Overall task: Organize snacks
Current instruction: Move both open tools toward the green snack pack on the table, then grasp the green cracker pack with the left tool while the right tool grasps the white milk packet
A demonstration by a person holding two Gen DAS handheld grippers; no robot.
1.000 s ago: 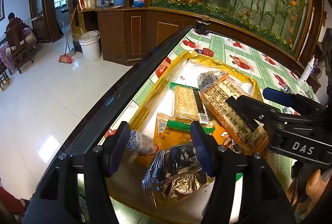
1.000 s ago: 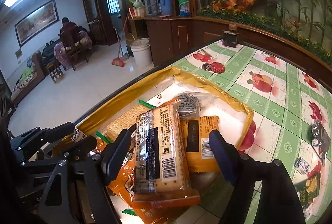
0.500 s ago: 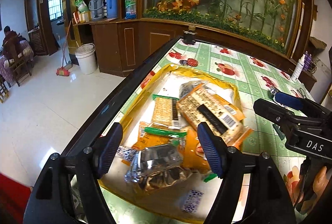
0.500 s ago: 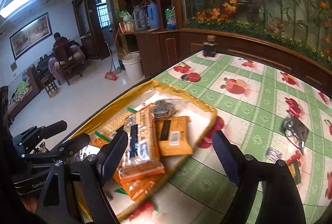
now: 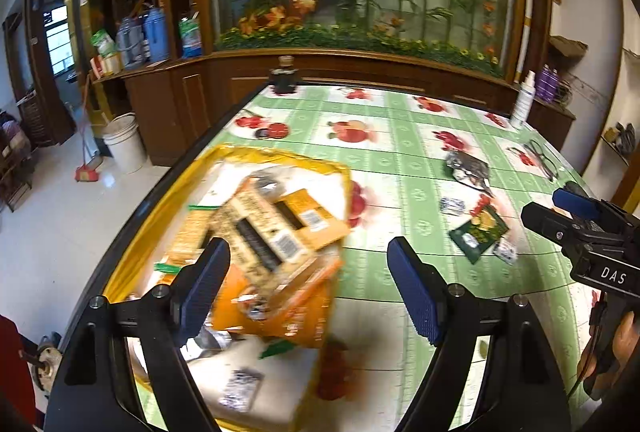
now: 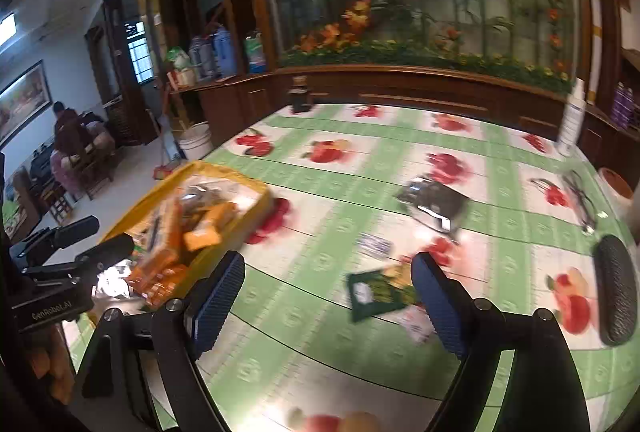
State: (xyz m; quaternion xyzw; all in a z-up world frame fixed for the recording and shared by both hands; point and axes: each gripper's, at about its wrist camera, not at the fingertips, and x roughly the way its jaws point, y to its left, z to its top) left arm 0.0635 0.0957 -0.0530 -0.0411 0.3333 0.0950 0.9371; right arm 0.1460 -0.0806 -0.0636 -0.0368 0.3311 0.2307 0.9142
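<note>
**A:** Which step is in hand?

**B:** I judge it a gap between pickups. The yellow tray (image 5: 168, 192) at the table's left edge already holds a heap of snack packets (image 5: 272, 232). Loose ones lie well apart from it on the green fruit-print table (image 6: 320, 192): a green packet (image 6: 376, 292), a dark foil packet (image 6: 434, 202) and a small white-and-blue packet (image 6: 374, 245).

**A:** And the claws?

**B:** The left claw (image 5: 308, 288) holds nothing, and its jaws are opening; the tray's heap merely shows behind its left finger. The right claw (image 6: 328, 298) is wide apart and empty too, bare table between its pads.

**A:** How are the hands posed?

**B:** Both claws slope down toward the table. The right one looks across to the loose packets, the green packet just beside its right finger (image 6: 436, 300). The left claw looks over the tray's right rim. Each claw shows at the edge of the other's view, so they sit side by side.

**A:** What does the next move call for?

**B:** Probably bringing the right claw down over the green packet, jaws straddling it. It lies flat, so the fingers must reach the table to pinch an edge, then carry it to the tray.
</note>
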